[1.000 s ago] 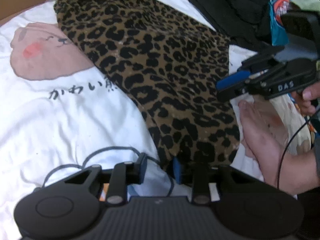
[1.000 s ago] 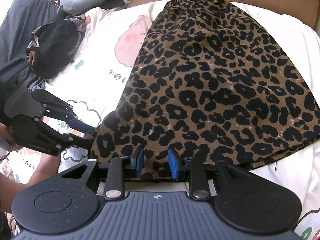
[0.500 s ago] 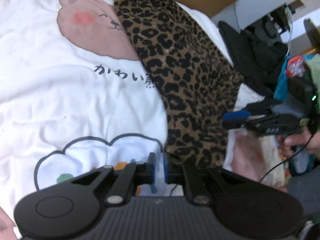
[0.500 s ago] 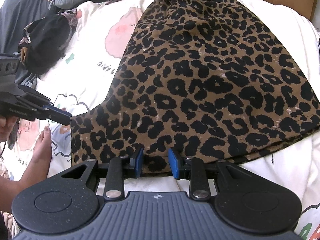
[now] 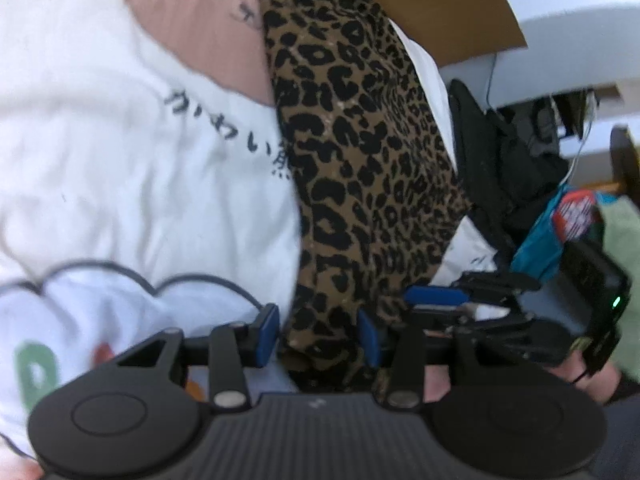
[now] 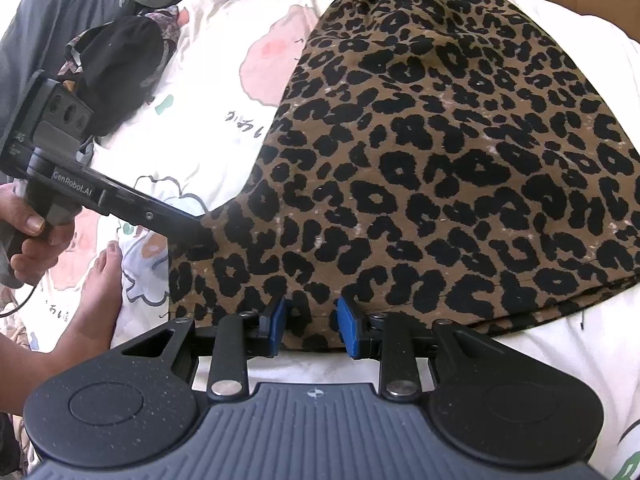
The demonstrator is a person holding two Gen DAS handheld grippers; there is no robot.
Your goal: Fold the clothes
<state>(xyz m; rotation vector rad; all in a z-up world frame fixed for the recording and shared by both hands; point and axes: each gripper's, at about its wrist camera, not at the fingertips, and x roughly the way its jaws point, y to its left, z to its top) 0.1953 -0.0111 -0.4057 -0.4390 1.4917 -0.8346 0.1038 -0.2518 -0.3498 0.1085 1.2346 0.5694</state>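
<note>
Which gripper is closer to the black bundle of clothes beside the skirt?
Left. The left gripper sits at the skirt's hem corner, below the black bundle; the right gripper is farther along that hem.

The skirt [image 6: 440,160] is thin, matt woven cloth, brown with a black leopard print, its waist gathered into fine puckers. It lies on a sheet [image 6: 192,148] of soft, matt white cotton-like cloth printed with cartoon figures, faintly creased. The left gripper [image 5: 318,330] and right gripper [image 6: 311,328] have bodies of matt black plastic, ribbed in the middle and finely speckled on the round caps, with dull silver metal pins at the joints; their pads [image 6: 347,328] are smooth blue plastic or rubber. Behind the sheet stands cardboard [image 5: 436,8], plain brown and matt. A black garment [image 6: 116,68] looks soft and matt.
</note>
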